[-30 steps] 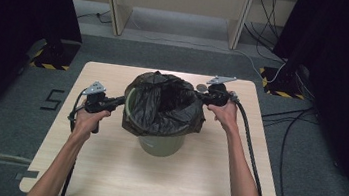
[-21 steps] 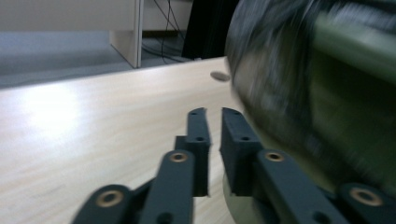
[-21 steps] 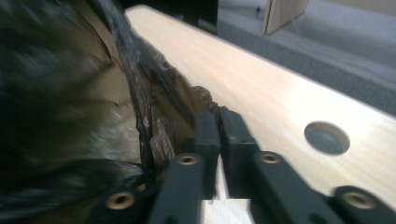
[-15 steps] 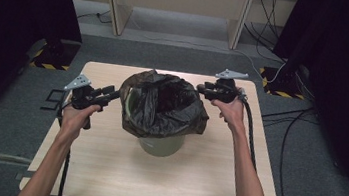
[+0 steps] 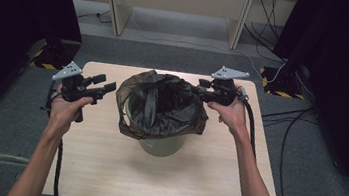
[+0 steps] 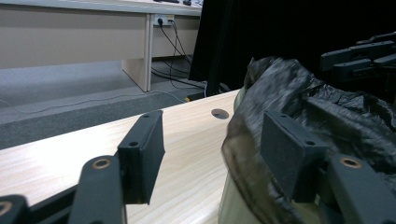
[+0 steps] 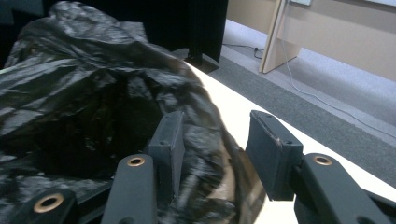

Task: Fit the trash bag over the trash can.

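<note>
From the high view, a green bin [image 5: 161, 144] is standing near the middle of the light wooden counter [image 5: 103, 170], and a black bin liner [image 5: 161, 107] is draping over its rim, its crumpled edge hanging down the outside. The left claw [image 5: 101, 85] is hovering just left of the liner, apart from it, jaws spread. The right claw [image 5: 200, 92] is sitting at the liner's right edge; from here I cannot tell how its jaws stand. No brand, label or writing is showing anywhere.

In the left gripper view, the left claw [image 6: 212, 147] is gaping wide, one pad over bare counter [image 6: 46, 163] and the other in front of the bin liner [image 6: 336, 112]. A round hole [image 6: 220, 113] is showing in the counter beyond. The other gripper [image 6: 359, 56] is sitting at the far side of the liner.

In the right gripper view, the right claw [image 7: 217, 144] is standing spread, the bin liner [image 7: 84, 93] bulging between and behind its pads, nothing being pinched. No lettering is readable.
</note>
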Demonstrator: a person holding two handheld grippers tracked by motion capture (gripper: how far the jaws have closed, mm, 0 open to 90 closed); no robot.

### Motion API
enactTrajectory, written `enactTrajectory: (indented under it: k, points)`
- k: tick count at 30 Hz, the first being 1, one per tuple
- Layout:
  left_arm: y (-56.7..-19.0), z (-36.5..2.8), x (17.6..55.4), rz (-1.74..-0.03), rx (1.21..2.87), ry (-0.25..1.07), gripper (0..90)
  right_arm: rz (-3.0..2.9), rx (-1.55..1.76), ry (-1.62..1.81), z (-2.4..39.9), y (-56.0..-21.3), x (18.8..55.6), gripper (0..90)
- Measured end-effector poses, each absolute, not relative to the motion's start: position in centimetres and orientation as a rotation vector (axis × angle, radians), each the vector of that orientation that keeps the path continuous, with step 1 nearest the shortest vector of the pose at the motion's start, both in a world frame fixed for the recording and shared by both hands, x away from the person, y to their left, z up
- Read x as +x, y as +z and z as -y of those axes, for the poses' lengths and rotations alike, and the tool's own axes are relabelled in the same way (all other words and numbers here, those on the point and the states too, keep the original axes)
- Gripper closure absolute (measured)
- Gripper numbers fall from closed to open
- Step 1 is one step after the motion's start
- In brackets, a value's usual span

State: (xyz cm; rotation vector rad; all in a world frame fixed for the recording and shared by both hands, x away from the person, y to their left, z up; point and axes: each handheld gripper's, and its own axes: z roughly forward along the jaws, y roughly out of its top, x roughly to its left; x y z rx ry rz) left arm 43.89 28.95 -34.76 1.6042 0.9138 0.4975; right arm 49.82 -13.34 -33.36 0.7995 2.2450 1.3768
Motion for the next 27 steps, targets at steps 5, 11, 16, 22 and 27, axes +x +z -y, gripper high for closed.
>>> enactTrajectory:
  k: [5,11,16,22,27]
  points:
    - [-34.1,-26.1,45.4,-0.886,1.67,0.45,32.5,-2.255,0.792,1.369,12.5,-33.0,49.1,54.0]
    - [-34.4,-24.1,48.0,-0.845,1.726,0.415,49.0,-2.243,0.836,1.317,12.4,-33.1,48.1,45.3]
    - [-35.3,-25.0,49.4,-0.873,1.687,0.404,87.7,-2.25,0.844,1.288,12.6,-33.3,47.7,44.1]
    - [-38.6,-26.7,50.2,-0.956,1.719,0.395,89.6,-2.244,0.831,1.313,13.2,-33.2,46.1,43.2]
    - [-40.8,-26.5,49.9,-0.959,1.738,0.359,89.6,-2.256,0.785,1.345,13.0,-33.1,43.6,41.0]
